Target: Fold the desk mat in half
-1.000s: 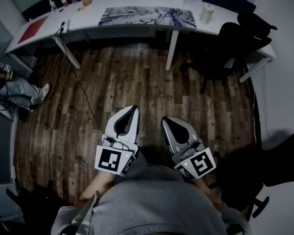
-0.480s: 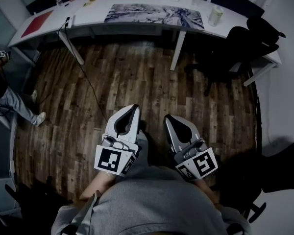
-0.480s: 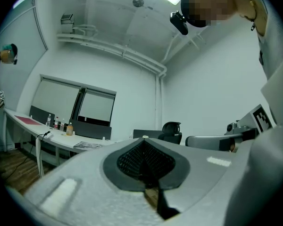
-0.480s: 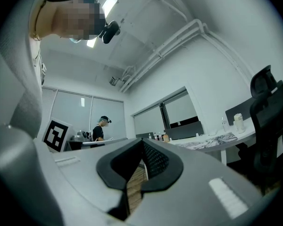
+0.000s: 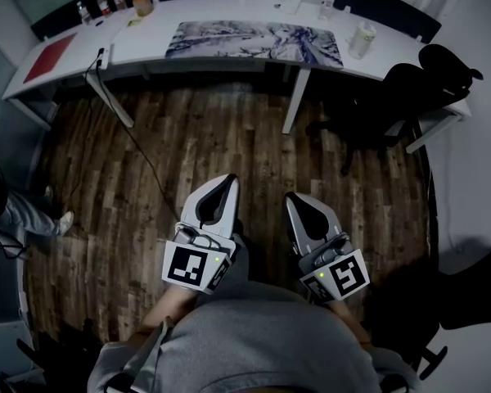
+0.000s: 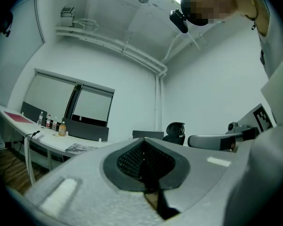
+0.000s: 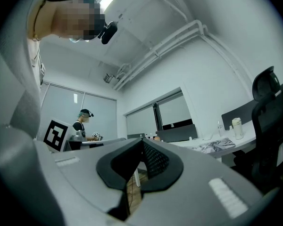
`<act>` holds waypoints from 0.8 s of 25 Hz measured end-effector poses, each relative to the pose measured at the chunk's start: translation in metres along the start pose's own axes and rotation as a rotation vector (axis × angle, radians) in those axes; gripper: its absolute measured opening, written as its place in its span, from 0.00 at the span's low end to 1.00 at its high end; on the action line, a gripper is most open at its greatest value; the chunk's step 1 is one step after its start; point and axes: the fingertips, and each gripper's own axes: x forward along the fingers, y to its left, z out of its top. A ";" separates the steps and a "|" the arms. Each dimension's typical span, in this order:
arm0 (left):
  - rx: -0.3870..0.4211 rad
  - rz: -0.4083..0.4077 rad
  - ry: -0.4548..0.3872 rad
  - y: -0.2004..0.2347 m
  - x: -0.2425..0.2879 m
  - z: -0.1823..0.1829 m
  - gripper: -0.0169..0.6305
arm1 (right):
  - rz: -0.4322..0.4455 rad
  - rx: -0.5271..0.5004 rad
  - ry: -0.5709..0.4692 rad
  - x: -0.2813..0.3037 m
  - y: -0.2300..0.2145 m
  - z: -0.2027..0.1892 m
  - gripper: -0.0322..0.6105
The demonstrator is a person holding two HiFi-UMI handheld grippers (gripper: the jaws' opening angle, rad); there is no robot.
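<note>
Holding left gripper (image 5: pixel 225 183) and right gripper (image 5: pixel 298 200) over floor (image 5: pixel 213 129), jaws together, empty. Well apart from desk mat (image 5: pixel 254 41), apparently flat along desk's (image 5: pixel 147 38) front edge.

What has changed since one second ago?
The desk and its desk mat sit slightly lower in the head view: the view seems to come nearer. The bystander has slid toward the left edge. The left claw and right claw stay shut and empty; the mat stays flat.
</note>
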 end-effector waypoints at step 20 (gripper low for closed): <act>-0.013 -0.085 0.020 0.150 0.145 0.011 0.02 | -0.056 -0.053 -0.012 0.198 -0.086 -0.002 0.05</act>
